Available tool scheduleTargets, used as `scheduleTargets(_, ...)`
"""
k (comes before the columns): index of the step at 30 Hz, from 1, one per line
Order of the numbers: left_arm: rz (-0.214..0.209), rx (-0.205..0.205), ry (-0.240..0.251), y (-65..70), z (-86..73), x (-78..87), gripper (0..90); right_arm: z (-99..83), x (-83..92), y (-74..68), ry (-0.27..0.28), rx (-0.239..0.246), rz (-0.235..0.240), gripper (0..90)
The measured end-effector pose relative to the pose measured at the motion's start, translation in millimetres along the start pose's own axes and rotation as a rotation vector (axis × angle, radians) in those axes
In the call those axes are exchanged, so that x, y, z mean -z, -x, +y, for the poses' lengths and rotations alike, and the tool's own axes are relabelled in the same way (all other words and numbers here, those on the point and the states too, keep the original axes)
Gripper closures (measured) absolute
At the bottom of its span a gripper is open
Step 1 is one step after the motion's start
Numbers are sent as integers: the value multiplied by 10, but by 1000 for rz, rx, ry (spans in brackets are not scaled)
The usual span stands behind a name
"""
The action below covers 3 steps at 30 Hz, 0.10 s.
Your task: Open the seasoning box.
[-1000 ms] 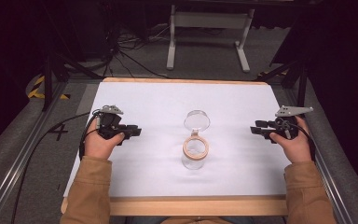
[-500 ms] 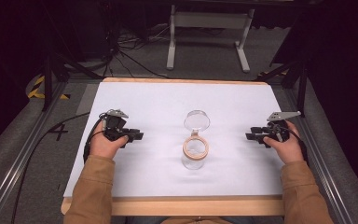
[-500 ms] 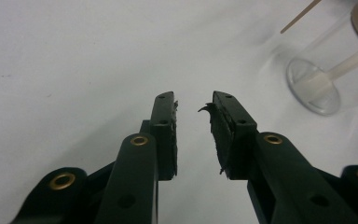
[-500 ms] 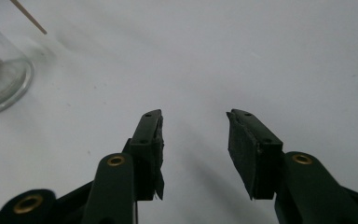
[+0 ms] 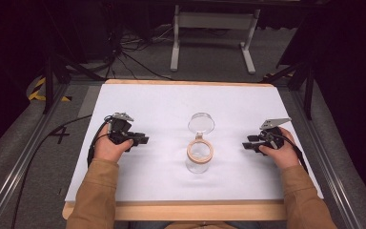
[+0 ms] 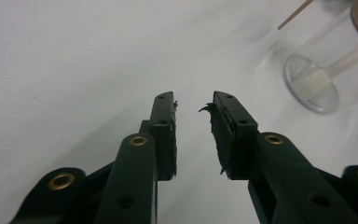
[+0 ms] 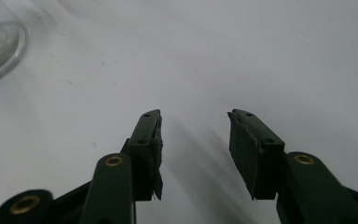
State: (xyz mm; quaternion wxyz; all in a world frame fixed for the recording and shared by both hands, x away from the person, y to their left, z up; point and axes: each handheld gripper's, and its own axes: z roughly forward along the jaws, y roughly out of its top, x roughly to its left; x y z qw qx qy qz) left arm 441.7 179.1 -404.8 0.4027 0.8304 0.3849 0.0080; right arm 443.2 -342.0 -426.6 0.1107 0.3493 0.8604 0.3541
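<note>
Holding your left gripper [image 5: 142,140] at the left of the high view and your right gripper [image 5: 248,142] at the right, you keep both with jaws spread and nothing between them. A clear jar [image 5: 199,156] with a tan rim stands mid-frame on the white table [image 5: 162,105], between them and apart from both; its lid [image 5: 201,123] lies just above it.

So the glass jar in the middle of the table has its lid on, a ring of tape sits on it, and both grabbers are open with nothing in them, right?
Not quite: the glass jar is uncovered. Its clear lid lies on the white table cover just behind it, as the high view shows. The rest holds: the tape ring sits on the jar, and the left gripper and right gripper are open and empty.
</note>
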Motion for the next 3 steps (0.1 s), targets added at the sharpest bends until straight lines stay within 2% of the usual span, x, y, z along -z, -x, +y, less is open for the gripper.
scheduleTargets(3, -8, -4, 7, 24, 18, 7, 713, 19, 41, -11, 21, -5, -3, 548)
